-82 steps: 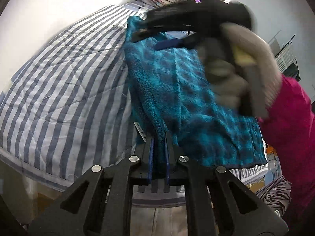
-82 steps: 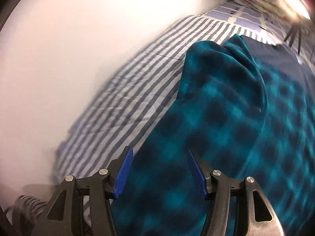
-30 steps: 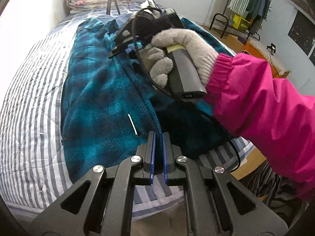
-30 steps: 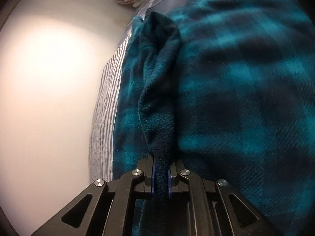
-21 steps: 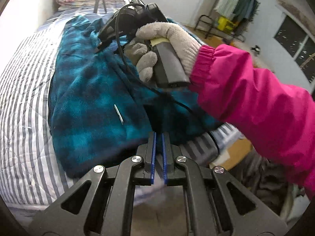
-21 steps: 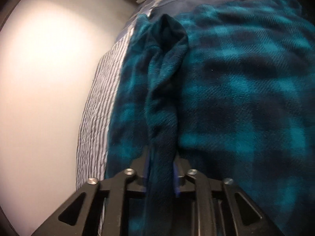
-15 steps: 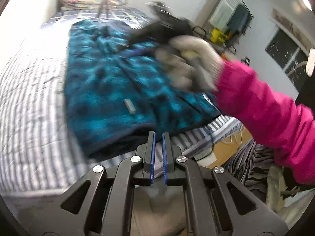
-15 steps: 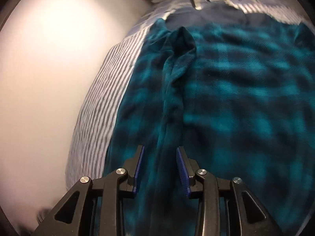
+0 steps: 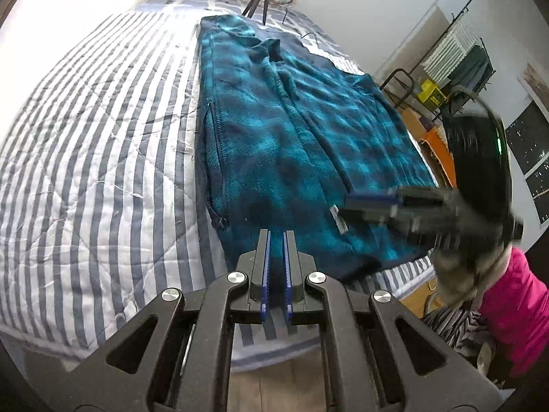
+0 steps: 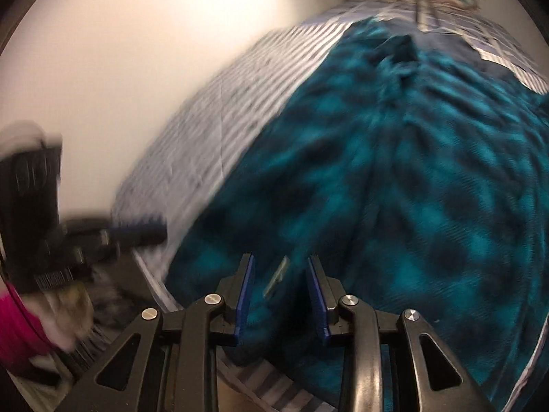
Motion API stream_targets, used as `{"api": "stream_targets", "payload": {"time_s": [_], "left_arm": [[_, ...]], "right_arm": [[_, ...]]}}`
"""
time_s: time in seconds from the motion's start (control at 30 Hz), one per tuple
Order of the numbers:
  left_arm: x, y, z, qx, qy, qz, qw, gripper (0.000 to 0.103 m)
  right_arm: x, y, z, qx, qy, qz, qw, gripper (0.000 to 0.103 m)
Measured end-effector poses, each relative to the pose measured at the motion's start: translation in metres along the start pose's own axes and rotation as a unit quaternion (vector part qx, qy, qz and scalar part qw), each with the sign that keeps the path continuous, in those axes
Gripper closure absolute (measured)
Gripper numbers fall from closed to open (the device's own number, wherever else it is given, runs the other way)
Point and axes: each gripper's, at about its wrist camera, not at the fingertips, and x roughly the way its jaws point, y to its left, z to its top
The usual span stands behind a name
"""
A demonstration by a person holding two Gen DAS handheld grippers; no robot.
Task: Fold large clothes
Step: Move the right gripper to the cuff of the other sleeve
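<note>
fleece jacket [image 9: 291, 130]: soft, fuzzy cloth, matt, teal and dark check; a darker smooth trim along the hem.
zipper [image 9: 217, 158]: dark, fine teeth, set in the cloth near the jacket's edge.
label [image 9: 338, 219]: small pale tag, looks like woven cloth or paper; cannot tell which.
bed cover [image 9: 103, 144]: quilted cotton-like cloth, matt, white and grey-blue stripes, stitched lines show.
left gripper [image 9: 275, 267]: black matt plastic arms, shiny round metal screws, blue pads with a ribbed face.
right gripper [image 10: 280, 292]: same black plastic, slightly glossy; blue pads; metal screws.
glove [image 9: 459, 274]: grey knitted cloth, rough.
sleeve [image 9: 518, 309]: pink smooth fabric.
floor [image 9: 267, 388]: wood-like boards.
</note>
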Motion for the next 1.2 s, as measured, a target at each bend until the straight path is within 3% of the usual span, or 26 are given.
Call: {"api": "stream_targets", "payload": {"time_s": [0.1, 0.2, 0.3, 0.43, 0.6, 0.73, 0.77, 0.8, 0.87, 0.9, 1.2], "left_arm": [[0.023, 0.001, -0.007, 0.002, 0.03, -0.002, 0.9995, 0.099], [0.055, -0.002, -0.029, 0.045, 0.083, 0.041, 0.9947, 0.099], [0.052, -0.003, -0.031, 0.051, 0.075, 0.044, 0.9949, 0.099], [0.022, -0.007, -0.028, 0.052, 0.033, 0.052, 0.9968, 0.099], [0.004, -0.031, -0.017, 0.082, -0.001, 0.034, 0.9961, 0.099], [0.004, -0.053, -0.01, 0.105, -0.007, 0.017, 0.9943, 0.099], [0.006, -0.059, -0.009, 0.111, -0.007, 0.011, 0.9938, 0.097], [0.01, -0.065, -0.007, 0.115, -0.006, 0.009, 0.9933, 0.094], [0.015, -0.077, -0.004, 0.128, -0.006, 0.001, 0.9918, 0.056], [0.017, -0.083, -0.004, 0.131, -0.008, -0.001, 0.9913, 0.051], [0.031, -0.129, 0.003, 0.176, -0.006, -0.029, 0.9839, 0.049]], "right_arm": [[0.023, -0.016, -0.015, 0.013, 0.029, -0.029, 0.999, 0.072], [0.018, -0.019, -0.019, 0.022, 0.021, -0.019, 0.999, 0.072], [0.008, -0.012, -0.021, 0.012, 0.01, -0.02, 1.0, 0.07], [-0.01, -0.01, -0.028, 0.029, -0.015, 0.012, 0.999, 0.069], [-0.032, -0.004, -0.039, 0.035, -0.039, 0.008, 0.999, 0.069], [-0.063, -0.012, -0.05, 0.056, -0.09, -0.023, 0.994, 0.042], [-0.074, -0.019, -0.054, 0.065, -0.111, -0.038, 0.991, 0.039], [-0.081, -0.025, -0.055, 0.071, -0.123, -0.046, 0.989, 0.039], [-0.094, -0.038, -0.059, 0.083, -0.138, -0.06, 0.985, 0.039], [-0.1, -0.046, -0.061, 0.092, -0.143, -0.067, 0.983, 0.039], [-0.156, -0.125, -0.094, 0.162, -0.154, -0.132, 0.966, 0.039]]}}
